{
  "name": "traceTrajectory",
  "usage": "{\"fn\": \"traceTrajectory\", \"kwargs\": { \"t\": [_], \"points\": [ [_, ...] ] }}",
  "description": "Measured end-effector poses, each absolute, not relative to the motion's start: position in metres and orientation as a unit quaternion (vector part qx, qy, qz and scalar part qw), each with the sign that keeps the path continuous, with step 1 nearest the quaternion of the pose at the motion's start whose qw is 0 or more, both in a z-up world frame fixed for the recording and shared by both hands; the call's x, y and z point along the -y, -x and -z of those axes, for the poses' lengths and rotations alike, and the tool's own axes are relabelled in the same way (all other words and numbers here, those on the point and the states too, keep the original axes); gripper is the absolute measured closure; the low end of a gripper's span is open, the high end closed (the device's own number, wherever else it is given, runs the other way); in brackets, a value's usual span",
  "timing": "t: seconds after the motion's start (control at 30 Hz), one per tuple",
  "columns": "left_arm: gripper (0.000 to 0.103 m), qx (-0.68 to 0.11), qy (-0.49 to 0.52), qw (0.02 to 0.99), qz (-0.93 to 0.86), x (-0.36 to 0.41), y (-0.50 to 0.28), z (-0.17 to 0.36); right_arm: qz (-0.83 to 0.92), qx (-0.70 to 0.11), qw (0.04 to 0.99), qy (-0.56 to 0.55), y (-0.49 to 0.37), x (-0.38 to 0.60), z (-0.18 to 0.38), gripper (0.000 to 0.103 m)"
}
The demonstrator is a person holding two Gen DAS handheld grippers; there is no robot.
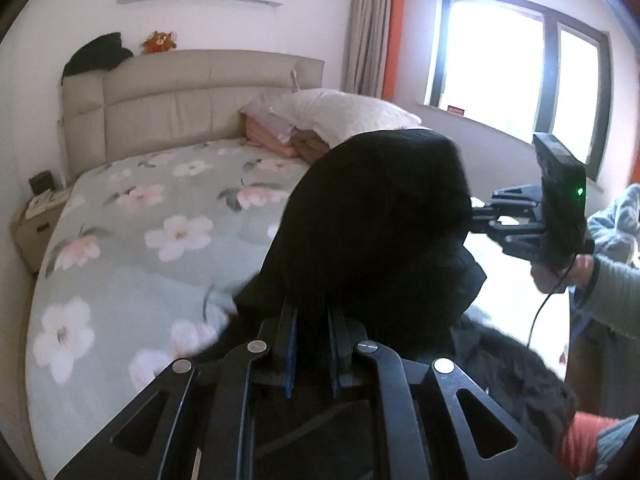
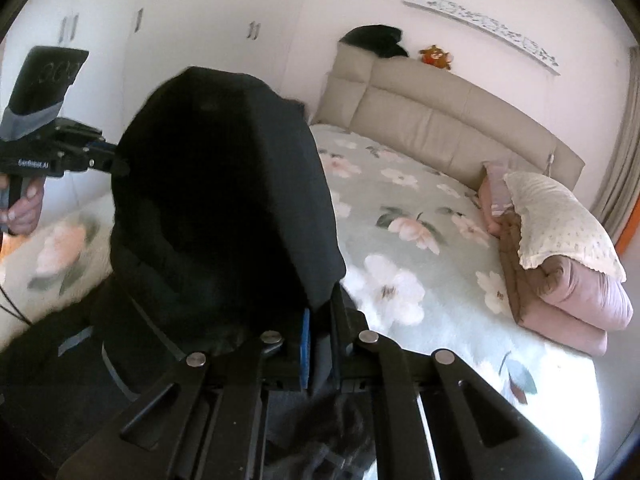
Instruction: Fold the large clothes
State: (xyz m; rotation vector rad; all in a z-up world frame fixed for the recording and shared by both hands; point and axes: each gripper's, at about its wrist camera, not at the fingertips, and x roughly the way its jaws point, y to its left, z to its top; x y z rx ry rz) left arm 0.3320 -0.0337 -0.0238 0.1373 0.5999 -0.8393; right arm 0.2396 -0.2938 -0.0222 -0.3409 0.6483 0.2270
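Your left gripper [image 1: 312, 312] has its fingers closed on a fold of the black garment [image 1: 376, 220], which rises in a dark hump straight ahead and hides the fingertips entirely. Only the blue-edged pads [image 1: 290, 344] show below the cloth. From this wrist view the garment blocks the middle of the bed [image 1: 132, 216]; its lower end spills out of frame toward 5 o'clock, where a fuzzy dark trim is hard to make out.

Your right gripper [image 1: 478, 216] comes in from 3 o'clock, and its tips vanish into the side of the same black mass, so the contact itself is hidden there. Your right hand [image 1: 560, 274] holds its handle, with a grey-green sleeve cut off by the frame edge.

In the right wrist view the right gripper [image 2: 318, 320] is also clamped on the garment [image 2: 224, 208], one blue pad [image 2: 305, 344] visible, the other buried in cloth. The left gripper [image 2: 114, 164] meets the fabric at 9 o'clock, tips again concealed. The garment hangs lifted between both tools above the near end of the floral bed [image 2: 416, 240], its bottom bunched low and blurred.

Folded pink and brown bedding [image 2: 560, 292] under a white pillow [image 2: 560, 220] sits at 3 o'clock, well apart from the garment.
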Motion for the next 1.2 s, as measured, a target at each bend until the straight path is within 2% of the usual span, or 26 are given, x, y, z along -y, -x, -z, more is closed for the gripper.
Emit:
{"fn": "traceTrajectory", "kwargs": {
  "t": [0.23, 0.33, 0.4, 0.5, 0.53, 0.6, 0.63, 0.67, 0.73, 0.83, 0.93, 1.07, 1.2],
  "points": [
    [0.088, -0.345, -0.089, 0.864, 0.356, 0.033, -0.293, 0.13, -0.075, -0.352, 0.92, 0.155, -0.201, 0.285, 0.114, 0.093],
    [0.088, -0.417, -0.02, 0.827, 0.376, 0.021, -0.294, 0.151, -0.054, -0.378, 0.919, 0.098, -0.187, 0.293, 0.123, 0.092],
    [0.088, -0.413, 0.013, 0.83, 0.375, 0.007, -0.282, 0.136, -0.057, -0.387, 0.918, 0.067, -0.174, 0.295, 0.111, 0.091],
    [0.086, -0.392, 0.018, 0.838, 0.38, -0.006, -0.26, 0.092, -0.054, -0.372, 0.922, 0.092, -0.15, 0.287, 0.076, 0.09],
    [0.08, -0.377, 0.003, 0.846, 0.376, -0.005, -0.254, 0.075, -0.05, -0.361, 0.925, 0.106, -0.142, 0.283, 0.061, 0.088],
    [0.059, -0.346, -0.016, 0.865, 0.363, 0.002, -0.251, 0.043, -0.05, -0.35, 0.93, 0.104, -0.136, 0.281, 0.036, 0.067],
    [0.044, -0.329, -0.015, 0.873, 0.361, 0.007, -0.251, 0.029, -0.056, -0.337, 0.935, 0.094, -0.131, 0.279, 0.021, 0.059],
    [0.041, -0.311, -0.01, 0.879, 0.362, 0.013, -0.256, 0.014, -0.063, -0.324, 0.94, 0.086, -0.127, 0.274, 0.009, 0.049],
    [0.041, -0.288, 0.001, 0.883, 0.371, 0.03, -0.272, -0.004, -0.076, -0.304, 0.947, 0.074, -0.13, 0.265, -0.01, 0.048],
    [0.041, -0.292, 0.015, 0.884, 0.364, 0.052, -0.305, -0.008, -0.092, -0.298, 0.948, 0.058, -0.159, 0.249, -0.02, 0.047],
    [0.042, -0.35, 0.039, 0.86, 0.368, 0.075, -0.349, 0.02, -0.078, -0.325, 0.942, 0.015, -0.215, 0.246, 0.002, 0.047],
    [0.043, -0.464, 0.057, 0.754, 0.462, 0.099, -0.351, 0.1, -0.132, -0.406, 0.899, -0.099, -0.264, 0.267, 0.06, 0.047],
    [0.043, -0.497, -0.059, 0.741, 0.449, 0.108, -0.298, 0.167, -0.158, -0.492, 0.852, -0.087, -0.251, 0.267, 0.132, 0.048]
  ]
}}
